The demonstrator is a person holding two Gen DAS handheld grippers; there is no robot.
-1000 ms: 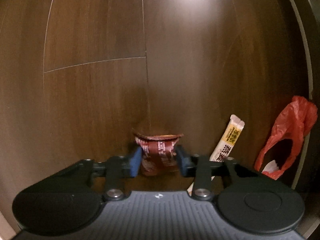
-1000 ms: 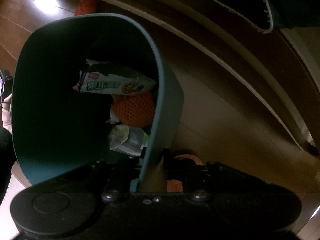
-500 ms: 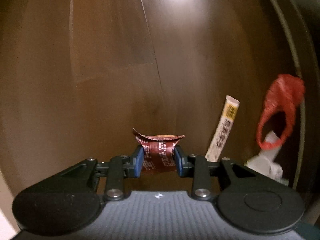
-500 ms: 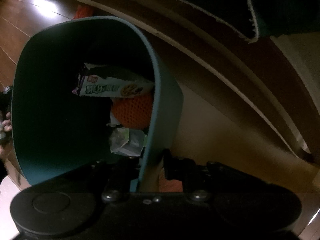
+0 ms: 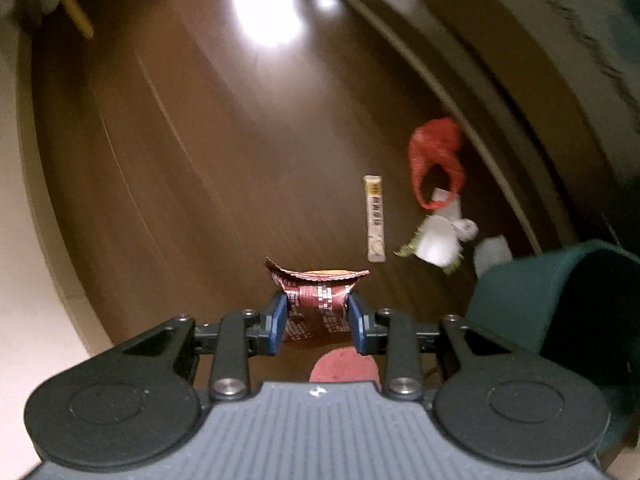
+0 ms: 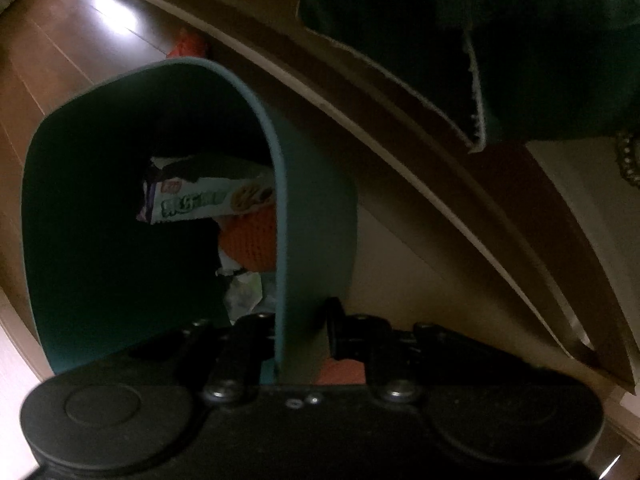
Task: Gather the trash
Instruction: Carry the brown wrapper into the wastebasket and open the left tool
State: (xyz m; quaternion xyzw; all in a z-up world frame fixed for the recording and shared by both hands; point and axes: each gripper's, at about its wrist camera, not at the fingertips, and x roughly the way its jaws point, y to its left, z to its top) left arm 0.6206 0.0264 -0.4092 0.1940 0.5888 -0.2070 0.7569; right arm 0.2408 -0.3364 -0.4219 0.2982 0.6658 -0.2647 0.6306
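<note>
The left gripper [image 5: 317,322] pinches a crumpled brown wrapper [image 5: 316,298] between its blue pads [image 5: 277,323], well above the dark wood floor [image 5: 208,168]. The wrapper's torn top edge flares out past the fingertips, with an orange lining showing inside.

Down on the floor, more trash lies to the right: a long thin sachet [image 5: 374,218] with a yellow band, a red plastic bag [image 5: 437,160] just beside it, and a clump of white paper scraps [image 5: 440,236] touching the bag's lower end. A pale crumpled piece [image 5: 493,258] sits next to the scraps, close to the rim of the teal bin [image 5: 532,300] (seen at the lower right of the left view). A rounded reddish shape [image 5: 344,366] shows just under the wrapper; what it is cannot be told.

The right gripper [image 6: 302,330] is clamped on the bin [image 6: 316,216], one finger inside the wall and one outside. The bin hangs tilted, its mouth toward the camera. Inside lie a cookie packet [image 6: 208,198], an orange mesh net [image 6: 252,240] beneath it, and some pale crumpled wrap [image 6: 242,292] lower down. A curved wooden edge [image 6: 400,148] runs past the bin, with dark fabric [image 6: 480,40] above it.
</note>
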